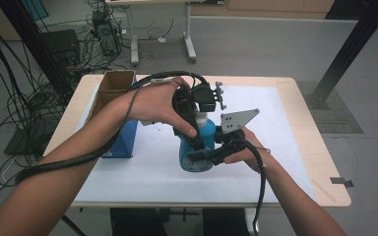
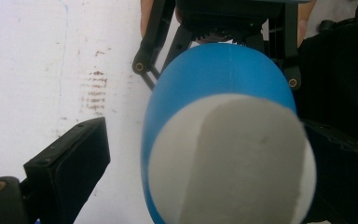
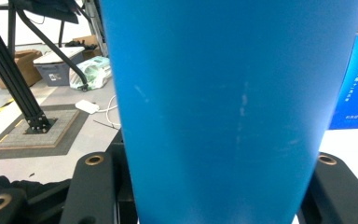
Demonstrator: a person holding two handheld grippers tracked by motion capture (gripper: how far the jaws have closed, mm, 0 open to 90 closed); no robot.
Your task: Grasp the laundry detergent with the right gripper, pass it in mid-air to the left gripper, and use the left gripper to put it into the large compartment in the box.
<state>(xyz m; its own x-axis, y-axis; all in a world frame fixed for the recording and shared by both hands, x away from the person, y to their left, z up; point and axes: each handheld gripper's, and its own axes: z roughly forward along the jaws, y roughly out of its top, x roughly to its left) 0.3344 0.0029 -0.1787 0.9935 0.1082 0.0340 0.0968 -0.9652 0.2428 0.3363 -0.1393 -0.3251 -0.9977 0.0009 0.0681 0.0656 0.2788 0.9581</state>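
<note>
1. Blue plastic crowds my right gripper view: the bottle stands between my right gripper's jaws, its wall rising straight up, a black jaw pressed against each side.
2. From the high view, the bottle stands upright near the middle of the white mat on the table, long axis vertical, its white cap end pointing up and its base on the mat.
3. My right gripper clamps the bottle low on its body, coming in from the right.
4. My left gripper comes down from above over the top of the bottle.
5. Looking down my left gripper view, the white cap points straight at the camera, blue shoulder behind it.
6. My left gripper's jaws are spread apart, one jaw well clear of the cap on the left, the other close on the right; it grasps nothing.
7. Left of the bottle on the mat stands a blue box, with an open cardboard box behind it.
</note>
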